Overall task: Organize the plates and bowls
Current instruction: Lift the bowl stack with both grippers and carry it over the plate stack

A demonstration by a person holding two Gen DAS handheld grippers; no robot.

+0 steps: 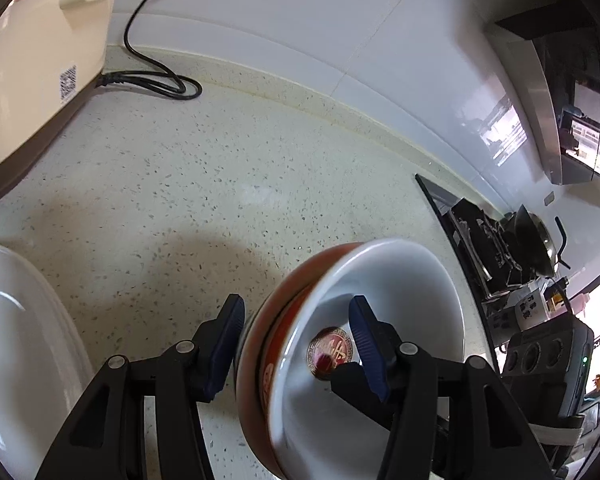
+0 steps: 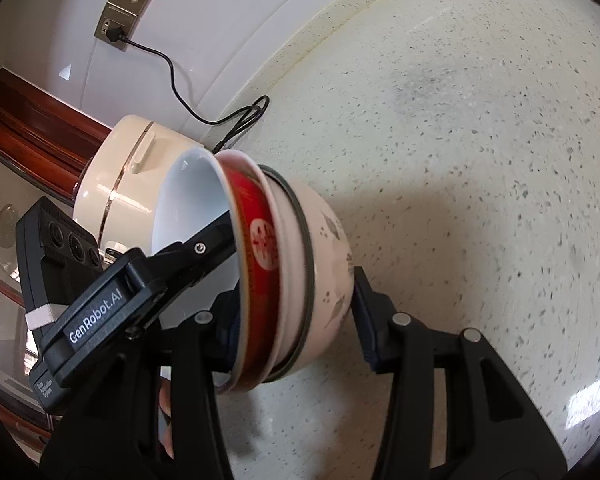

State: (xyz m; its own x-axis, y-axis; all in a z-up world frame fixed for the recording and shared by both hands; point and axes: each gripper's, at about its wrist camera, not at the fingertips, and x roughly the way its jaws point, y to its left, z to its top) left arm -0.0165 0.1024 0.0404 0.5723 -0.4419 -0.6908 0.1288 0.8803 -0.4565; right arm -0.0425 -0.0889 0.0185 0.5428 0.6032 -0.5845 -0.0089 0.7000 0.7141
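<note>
White lettering: "GenRobot.AI" reads on the body of the left claw [image 2: 220, 240] in the right wrist view; a smaller label lower on it is too small to read.
Barcode sticker: on the side of the cream cooker [image 1: 40, 76]; its print is not legible.
Red bowl [image 2: 256, 264]: white inside, red outside with a pale round emblem on its wall; a red and gold medallion with a character sits at the inside bottom.
Cream bowl [image 2: 328, 264]: pale, dark rim line, small grey leaf marks on the outside.
Stack: red bowl nested in the cream bowl, a white rim showing between them; tipped on its side, held above the speckled counter [image 1: 220, 168].
Left claw [image 1: 300, 344]: clenched on the red bowl, one finger inside the bowl, the other outside its wall.
Right claw [image 2: 296, 320]: spans the stack, one finger beside the cream bowl's base, the other hidden behind the rims; whether it grips cannot be told.
White plate [image 1: 24, 340]: on the counter at the left edge, cut off by the frame.
Black cord [image 2: 188, 92]: runs from a wall socket [image 2: 114, 26] to the cooker.
Stove [image 1: 480, 240]: dark, distorted at the right edge, detail hard to make out.
</note>
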